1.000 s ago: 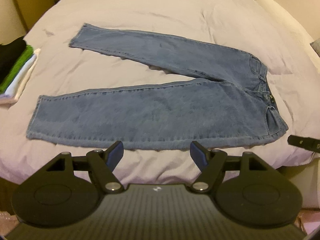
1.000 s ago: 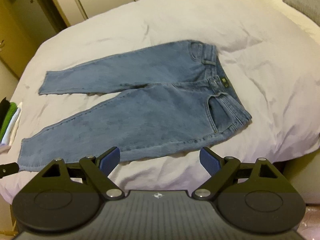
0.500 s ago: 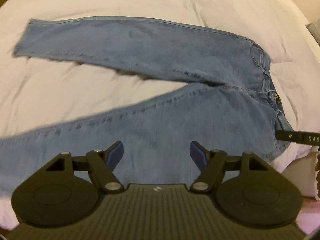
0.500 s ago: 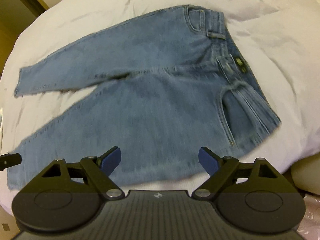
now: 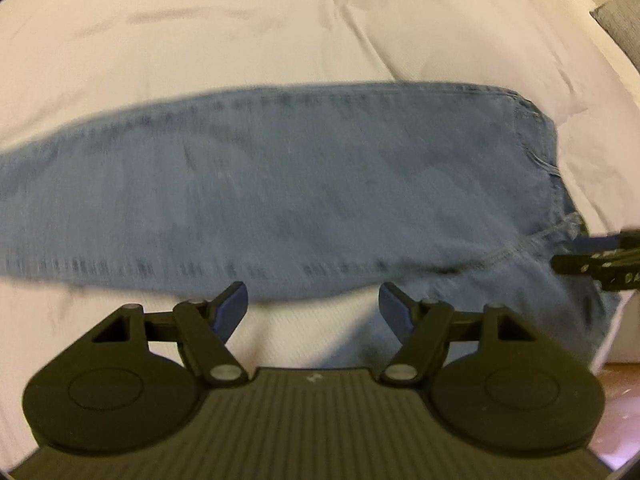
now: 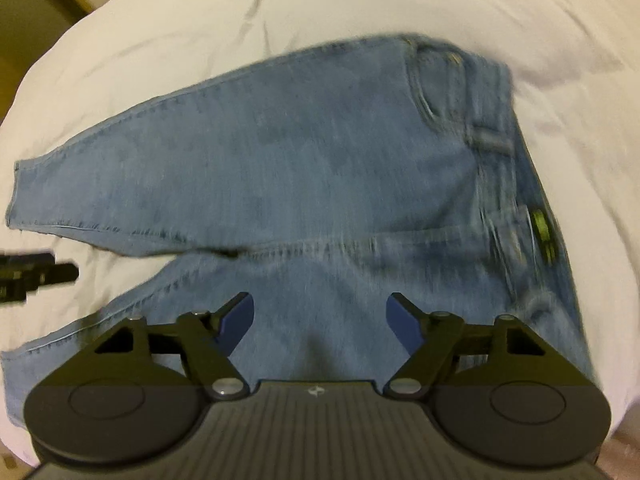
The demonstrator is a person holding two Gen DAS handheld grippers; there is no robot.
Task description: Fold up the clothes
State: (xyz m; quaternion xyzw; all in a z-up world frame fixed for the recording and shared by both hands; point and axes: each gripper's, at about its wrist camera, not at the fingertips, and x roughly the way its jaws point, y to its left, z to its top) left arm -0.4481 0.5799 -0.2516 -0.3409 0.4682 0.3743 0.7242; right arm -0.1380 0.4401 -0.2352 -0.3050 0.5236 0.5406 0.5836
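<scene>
Two grippers over the bed: left gripper (image 5: pixel 312 306) jaws wide, empty, above the gap between legs; right gripper (image 6: pixel 320 316) jaws closing, nothing between, over near thigh. Jeans (image 6: pixel 320 168) flat on white duvet (image 6: pixel 520 40). Reach step; next needs denim edge pinches.

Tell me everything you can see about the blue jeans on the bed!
The jeans are light blue denim with faded patches, stitched seams, front pockets, belt loops and a small green tag at the waistband. They lie flat, front side up, on the white bedcover, legs spread apart in a V, waist to the right. Nothing grips them: the left claw and right claw hover above them, and the right one is closing.
</scene>
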